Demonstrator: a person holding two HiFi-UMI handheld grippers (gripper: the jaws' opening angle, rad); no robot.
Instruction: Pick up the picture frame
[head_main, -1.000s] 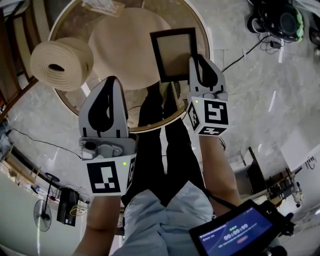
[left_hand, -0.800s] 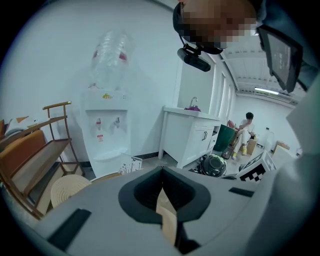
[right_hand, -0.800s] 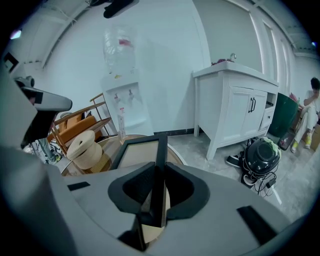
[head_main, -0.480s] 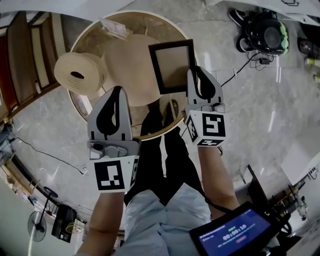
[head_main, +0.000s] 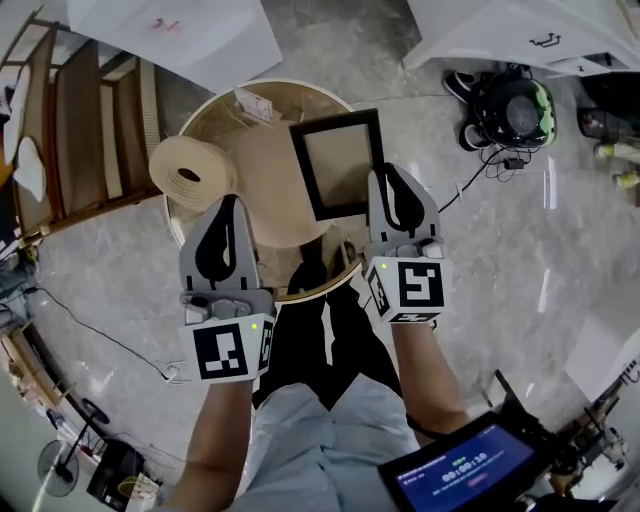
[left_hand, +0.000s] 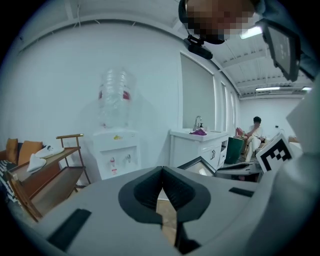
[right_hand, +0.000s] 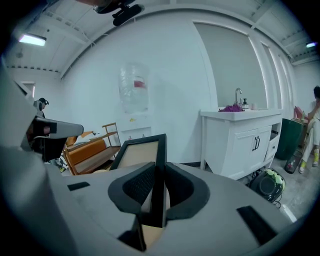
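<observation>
- Round wood-rimmed table (head_main: 212, 122) sits at 12 o'clock in the head view. It carries a round beige mat (head_main: 265, 185), a roll of cream material (head_main: 192, 172) at its 9 o'clock edge and a small printed paper slip (head_main: 257, 103) at its 12 o'clock edge.
- Brown wooden slatted shelf rack (head_main: 80, 130) at 10 o'clock holds a white cloth (head_main: 30, 165).
- White water dispenser (left_hand: 116, 150) carries a clear upturned bottle (left_hand: 115, 95).
- White sink cabinet (right_hand: 240, 145) stands at 3 o'clock in the right gripper view, with a purple item (right_hand: 231, 108) on top beside the tap.
- Black rectangular picture frame (head_main: 338, 165) with a beige panel is held up over the table's 3 o'clock side, at 12 o'clock from the right gripper (head_main: 388, 185).
- The right gripper's jaws are clamped on the frame's right-hand bar near the lower corner.
- Left gripper (head_main: 224, 215) is at the table's 7 o'clock, apart from the frame. Its jaws meet tip to tip with nothing between them.
- The frame's lower right corner is hidden behind the right gripper in the head view.
- The mat is partly covered by the frame and the left gripper.
- Black-and-green rounded object (head_main: 512, 105) lies on the floor at 2 o'clock; I can't identify it.
- Dark tablet (head_main: 460, 468) at 5 o'clock is cut off by the picture edge and shows a timer with digits too small to read.
- The slip's print, the red marks on the white sheet (head_main: 180, 30) at 11 o'clock and the bottle's red label are all unreadable.
</observation>
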